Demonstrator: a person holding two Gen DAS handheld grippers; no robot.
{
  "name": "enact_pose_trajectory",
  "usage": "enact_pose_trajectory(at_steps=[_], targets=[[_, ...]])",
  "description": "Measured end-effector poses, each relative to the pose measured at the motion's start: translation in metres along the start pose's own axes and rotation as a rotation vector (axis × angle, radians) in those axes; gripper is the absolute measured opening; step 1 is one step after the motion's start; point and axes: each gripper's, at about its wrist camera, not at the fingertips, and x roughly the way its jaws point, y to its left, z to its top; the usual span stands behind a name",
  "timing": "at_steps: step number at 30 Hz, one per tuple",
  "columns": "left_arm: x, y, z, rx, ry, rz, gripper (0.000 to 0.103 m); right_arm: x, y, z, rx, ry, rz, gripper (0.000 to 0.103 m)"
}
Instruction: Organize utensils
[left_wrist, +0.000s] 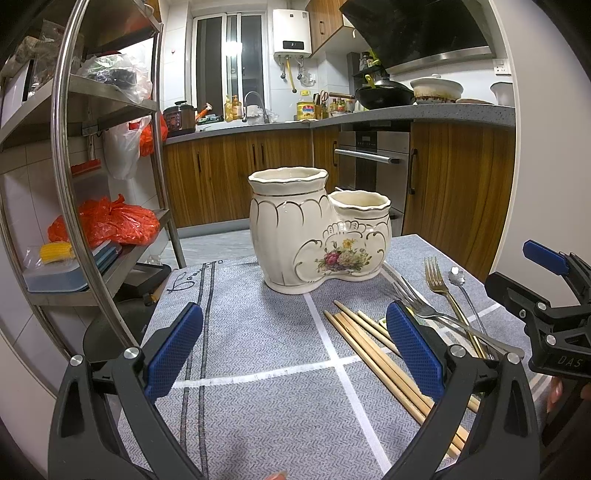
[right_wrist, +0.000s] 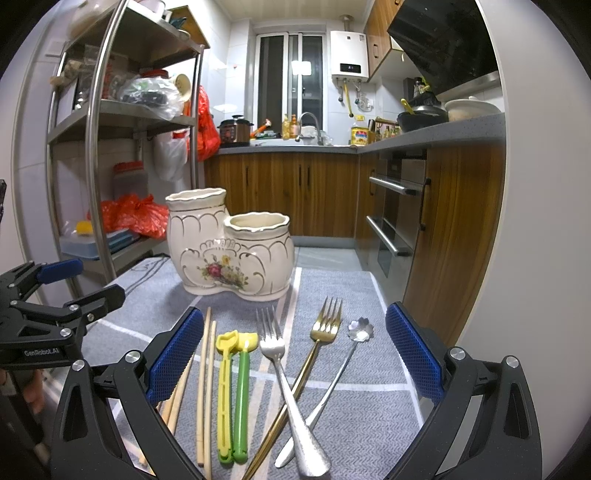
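Nothing is sorted yet, as far as I can judge. The ceramic holder (right_wrist: 229, 247) stands ahead of both jaws, and no utensil shows above its two rims. Between the jaws of the right gripper (right_wrist: 295, 354), which are wide apart and hold nothing, lie the silver fork (right_wrist: 284, 387), the gold fork (right_wrist: 314, 354), the flower spoon (right_wrist: 343, 369) and the yellow and green clips (right_wrist: 234, 398). The chopsticks (left_wrist: 373, 350) lie by the right jaw of the left gripper (left_wrist: 295, 350), also wide apart and empty. All pieces remain on the counter (left_wrist: 258, 406).

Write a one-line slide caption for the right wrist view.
Open right gripper hovers over chopsticks, clips, two forks and a spoon before an empty ceramic holder.
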Motion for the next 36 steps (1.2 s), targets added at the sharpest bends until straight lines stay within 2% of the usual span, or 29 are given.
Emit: enact_pose_trajectory(at_steps=[27,30,36], targets=[[0.001,0.0,-0.003,0.0,0.012,-0.011,0.098,0.0,-0.003,0.0,0.019,0.009,0.001,0.098],[0.009,-0.004,-0.006,0.029,0.057,-0.023,0.098,0.0,-0.013,0.001,0.05,0.01,-0.001,0.098],[0.033,-0.02,-0.018,0.1,0.22,-0.023,0.098,0.001,-0.02,-0.002,0.08,-0.002,-0.001,0.098]])
